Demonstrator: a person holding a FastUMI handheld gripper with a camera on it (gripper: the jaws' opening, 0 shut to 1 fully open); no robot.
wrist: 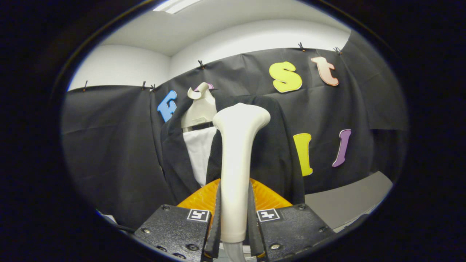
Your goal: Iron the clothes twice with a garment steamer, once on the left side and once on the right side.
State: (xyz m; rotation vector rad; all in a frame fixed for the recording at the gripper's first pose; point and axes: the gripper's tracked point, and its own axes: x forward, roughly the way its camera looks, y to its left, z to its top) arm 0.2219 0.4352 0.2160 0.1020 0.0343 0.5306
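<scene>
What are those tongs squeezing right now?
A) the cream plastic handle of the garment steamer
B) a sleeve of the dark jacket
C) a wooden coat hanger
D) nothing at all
A: the cream plastic steamer handle stands between the two fingers of the tongs, pressed from both sides, its head reaching up in front of the dark jacket hung on the pale mannequin bust.

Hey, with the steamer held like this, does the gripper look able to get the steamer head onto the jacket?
Probably yes. The gripper is shut on the steamer, whose head rises just ahead of the fingers toward the dark jacket hanging on its hanger. Nothing seems to stand between the head and the cloth.
</scene>
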